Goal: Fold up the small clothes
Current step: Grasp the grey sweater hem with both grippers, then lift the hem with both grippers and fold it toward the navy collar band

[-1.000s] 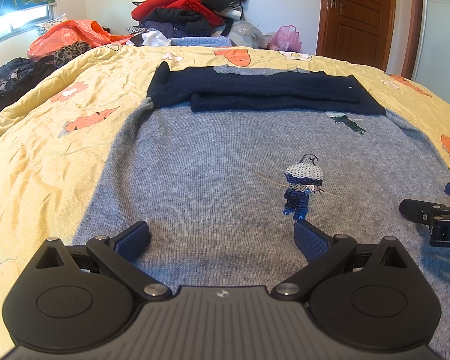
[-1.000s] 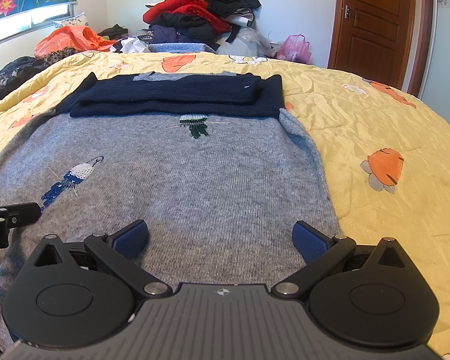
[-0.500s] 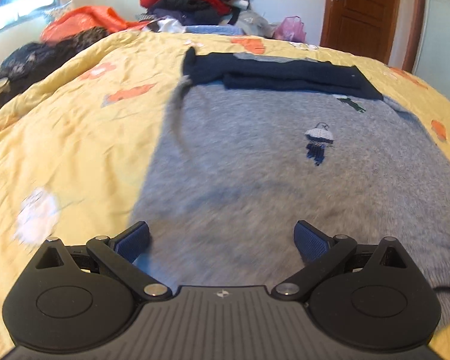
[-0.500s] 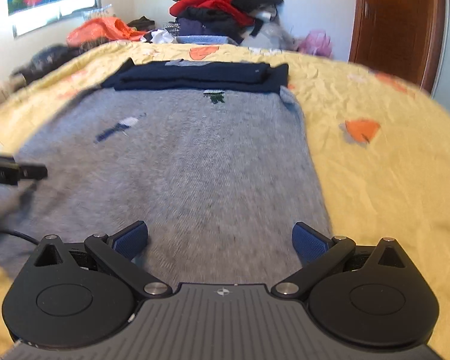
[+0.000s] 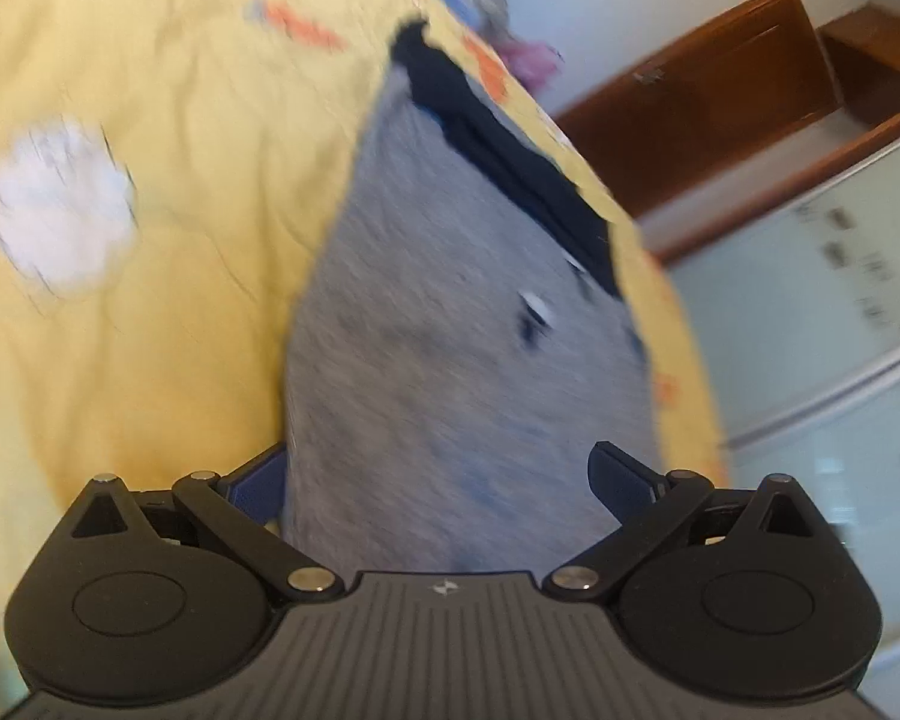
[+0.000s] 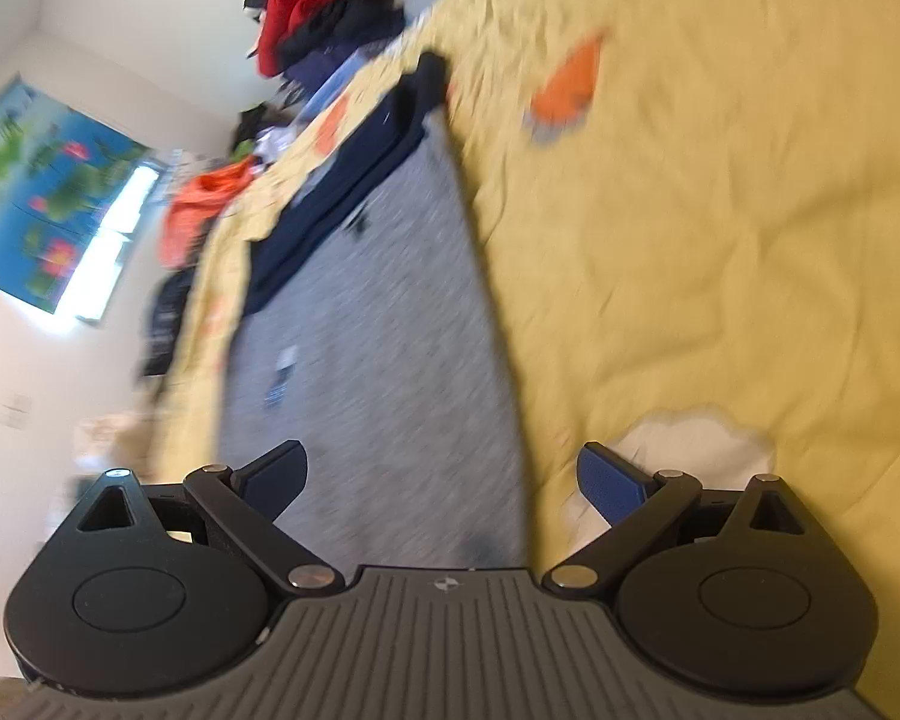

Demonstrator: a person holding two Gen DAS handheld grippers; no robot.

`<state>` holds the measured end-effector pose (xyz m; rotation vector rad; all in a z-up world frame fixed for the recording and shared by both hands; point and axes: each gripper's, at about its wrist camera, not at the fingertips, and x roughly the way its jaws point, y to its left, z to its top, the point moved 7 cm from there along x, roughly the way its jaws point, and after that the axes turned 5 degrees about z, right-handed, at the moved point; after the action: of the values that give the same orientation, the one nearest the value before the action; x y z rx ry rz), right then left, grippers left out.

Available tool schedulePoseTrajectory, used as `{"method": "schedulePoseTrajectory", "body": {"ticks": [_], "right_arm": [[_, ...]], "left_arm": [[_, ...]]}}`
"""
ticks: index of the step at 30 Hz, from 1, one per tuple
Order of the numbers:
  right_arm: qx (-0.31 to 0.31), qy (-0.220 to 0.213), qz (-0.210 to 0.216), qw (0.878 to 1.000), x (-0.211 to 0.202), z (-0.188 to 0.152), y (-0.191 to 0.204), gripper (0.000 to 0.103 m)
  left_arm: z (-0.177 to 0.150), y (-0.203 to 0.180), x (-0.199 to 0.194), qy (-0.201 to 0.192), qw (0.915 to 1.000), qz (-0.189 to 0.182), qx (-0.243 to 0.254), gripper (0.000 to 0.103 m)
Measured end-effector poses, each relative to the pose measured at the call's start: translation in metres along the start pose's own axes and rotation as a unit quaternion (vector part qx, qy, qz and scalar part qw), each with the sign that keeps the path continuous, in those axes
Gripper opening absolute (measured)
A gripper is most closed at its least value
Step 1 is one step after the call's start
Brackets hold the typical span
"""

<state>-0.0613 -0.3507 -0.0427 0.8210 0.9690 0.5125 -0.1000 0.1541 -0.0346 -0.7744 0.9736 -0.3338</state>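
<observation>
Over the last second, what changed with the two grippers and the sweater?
Both grippers moved outward to the grey sweater's side edges and rolled: the left gripper now straddles its left edge, the right gripper its right edge. Both views are tilted and motion-blurred. Neither has taken hold; both remain open. The sweater still lies flat on the yellow quilt, navy sleeves still folded across the top.

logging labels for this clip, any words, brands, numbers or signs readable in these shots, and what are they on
No text can be read in either view.
Left gripper: a small emblem on its body, a symbol, no letters.
Right gripper: the same emblem, no letters.
Grey sweater: small embroidered figures, blurred, no lettering to make out.
Poster on the wall: flowers only, blurred.
Yellow quilt: orange and white printed patches, no words.
</observation>
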Motion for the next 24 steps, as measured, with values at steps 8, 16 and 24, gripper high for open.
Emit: {"method": "schedulePoseTrajectory", "body": {"ticks": [8, 16, 24], "right_arm": [[0.017, 0.040, 0.058, 0.997, -0.006, -0.019, 0.001, 0.096], [0.045, 0.052, 0.051, 0.996, -0.012, -0.013, -0.006, 0.088], [0.042, 0.089, 0.041, 0.994, -0.004, -0.031, -0.008, 0.050]], "left_arm": [[-0.007, 0.012, 0.002, 0.044, 0.9966, -0.024, -0.065, 0.073], [-0.007, -0.002, 0.012, 0.067, 0.9954, 0.060, 0.033, 0.047], [-0.019, -0.017, 0.018, 0.061, 0.9903, 0.083, 0.093, 0.039]]}}
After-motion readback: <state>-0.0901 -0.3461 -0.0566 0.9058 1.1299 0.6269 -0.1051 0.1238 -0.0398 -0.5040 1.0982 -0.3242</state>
